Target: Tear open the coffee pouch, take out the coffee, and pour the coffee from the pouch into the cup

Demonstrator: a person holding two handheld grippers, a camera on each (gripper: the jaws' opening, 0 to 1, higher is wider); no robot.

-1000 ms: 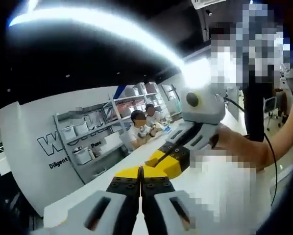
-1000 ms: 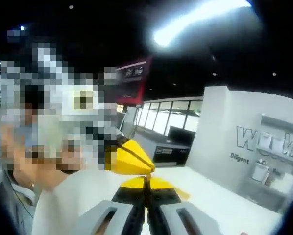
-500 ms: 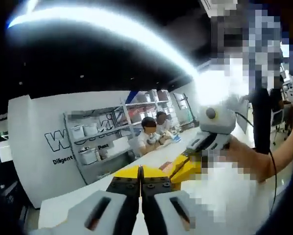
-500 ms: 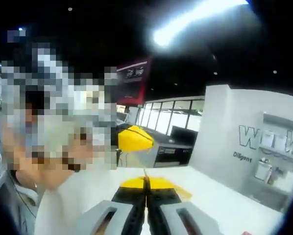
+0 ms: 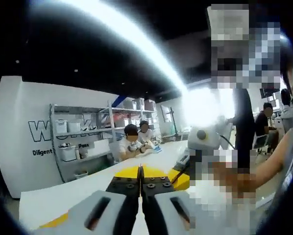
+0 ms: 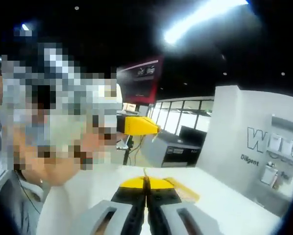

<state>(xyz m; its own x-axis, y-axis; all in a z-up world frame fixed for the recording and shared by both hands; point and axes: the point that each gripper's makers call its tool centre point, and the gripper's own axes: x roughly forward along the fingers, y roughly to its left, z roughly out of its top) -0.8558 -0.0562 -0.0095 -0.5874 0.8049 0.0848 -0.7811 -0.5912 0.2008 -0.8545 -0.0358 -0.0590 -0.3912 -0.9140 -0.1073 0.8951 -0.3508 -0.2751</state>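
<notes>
Between my left gripper [image 5: 140,172] jaws, pressed together at bottom centre of the left gripper view, sits a yellow coffee pouch [image 5: 133,172] piece. My right gripper [image 6: 146,183] jaws are likewise closed on a yellow pouch piece [image 6: 158,183] at bottom centre of its view. Across the gap, the left gripper's piece [image 6: 139,125] shows left of centre. Both halves appear separated, well apart; which holds the coffee I cannot tell. White table [image 5: 63,198] lies beyond.
</notes>
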